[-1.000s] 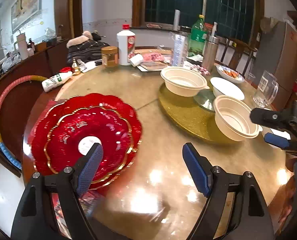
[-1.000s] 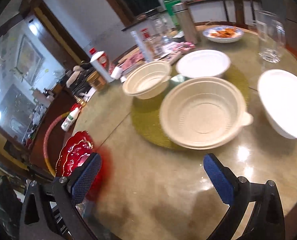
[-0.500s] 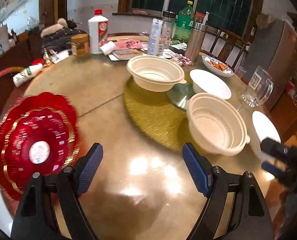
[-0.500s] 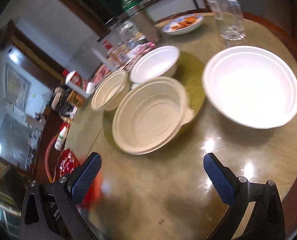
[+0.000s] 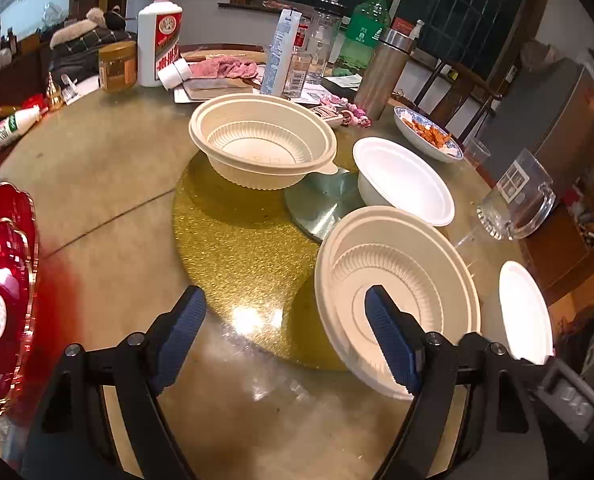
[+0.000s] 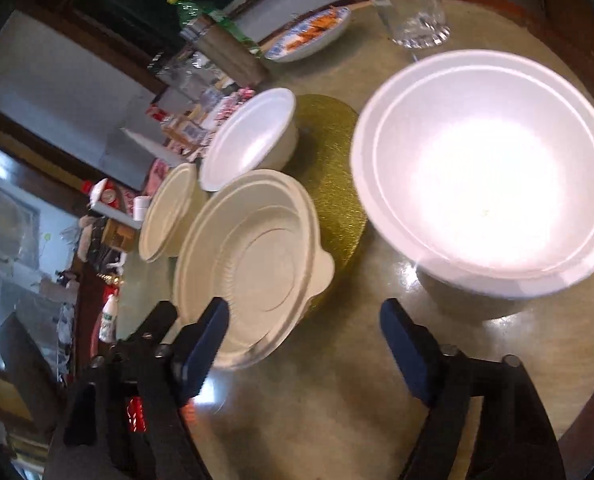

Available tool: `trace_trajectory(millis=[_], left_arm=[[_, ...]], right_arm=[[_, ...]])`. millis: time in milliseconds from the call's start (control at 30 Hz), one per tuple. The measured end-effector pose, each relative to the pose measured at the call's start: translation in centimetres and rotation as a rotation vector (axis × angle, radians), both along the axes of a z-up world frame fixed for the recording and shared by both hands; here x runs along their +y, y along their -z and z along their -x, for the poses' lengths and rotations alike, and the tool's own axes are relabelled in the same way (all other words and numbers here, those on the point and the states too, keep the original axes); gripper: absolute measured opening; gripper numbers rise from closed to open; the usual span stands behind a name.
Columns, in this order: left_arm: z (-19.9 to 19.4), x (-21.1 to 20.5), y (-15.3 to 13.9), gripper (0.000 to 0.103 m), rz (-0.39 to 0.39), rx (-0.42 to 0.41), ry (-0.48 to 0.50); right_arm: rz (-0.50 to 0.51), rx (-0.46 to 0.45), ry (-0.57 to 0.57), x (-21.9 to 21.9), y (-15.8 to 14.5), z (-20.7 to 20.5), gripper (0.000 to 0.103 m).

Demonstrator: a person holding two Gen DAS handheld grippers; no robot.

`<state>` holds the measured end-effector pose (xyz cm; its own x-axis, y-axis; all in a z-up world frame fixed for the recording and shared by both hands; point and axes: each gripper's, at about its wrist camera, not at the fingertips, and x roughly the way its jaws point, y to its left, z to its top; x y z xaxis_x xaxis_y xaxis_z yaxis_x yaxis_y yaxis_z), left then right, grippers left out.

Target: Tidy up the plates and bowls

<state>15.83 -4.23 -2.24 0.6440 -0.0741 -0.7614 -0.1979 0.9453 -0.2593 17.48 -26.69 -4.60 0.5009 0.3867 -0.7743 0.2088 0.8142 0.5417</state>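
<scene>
My left gripper is open and empty above the table, its right finger over the near cream ribbed bowl. A second cream bowl and a small white bowl stand farther back. Stacked red plates lie at the far left edge. My right gripper is open and empty, between the near cream bowl and a large white bowl. The large white bowl also shows in the left wrist view.
A gold round mat lies under the bowls. Bottles, a steel flask, a glass mug and a dish of food crowd the far side. The table edge curves at right.
Both grippers swung right. The red plates slid to the left edge of the left view. The large white bowl grew bigger in the right view. Both stayed open.
</scene>
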Motion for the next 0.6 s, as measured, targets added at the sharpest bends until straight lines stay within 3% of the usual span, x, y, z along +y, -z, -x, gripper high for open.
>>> trace_trajectory(millis=[100, 267, 333, 367, 400, 600], left_arm=[[-0.1, -0.1, 0.5, 0.076, -0.025, -0.019, -0.004], [-0.6, -0.5, 1.5, 0.025, -0.059, 0.015, 0.052], [-0.5, -1.0, 1.5, 0.013, -0.074, 0.017, 0.082], [-0.4, -1.2, 1.4, 0.013, -0.073, 0.015, 0.092], [-0.3, -1.2, 1.4, 0.013, -0.073, 0.016, 0.093], [0.4, -1.4, 1.0, 0.012, -0.096, -0.005, 0.092]], right_arm=[[0.015, 0.002, 0.029, 0.1, 0.4, -0.4, 0.065], [0.024, 0.001, 0.026, 1.3, 1.3, -0.5, 0.041], [0.044, -0.027, 0.012, 2.0, 0.9, -0.2, 0.028], [0.059, -0.037, 0.005, 2.4, 0.6, -0.1, 0.019], [0.082, -0.042, -0.001, 2.9, 0.2, 0.0, 0.017], [0.090, -0.048, 0.002, 3.1, -0.1, 1.1, 0.017]])
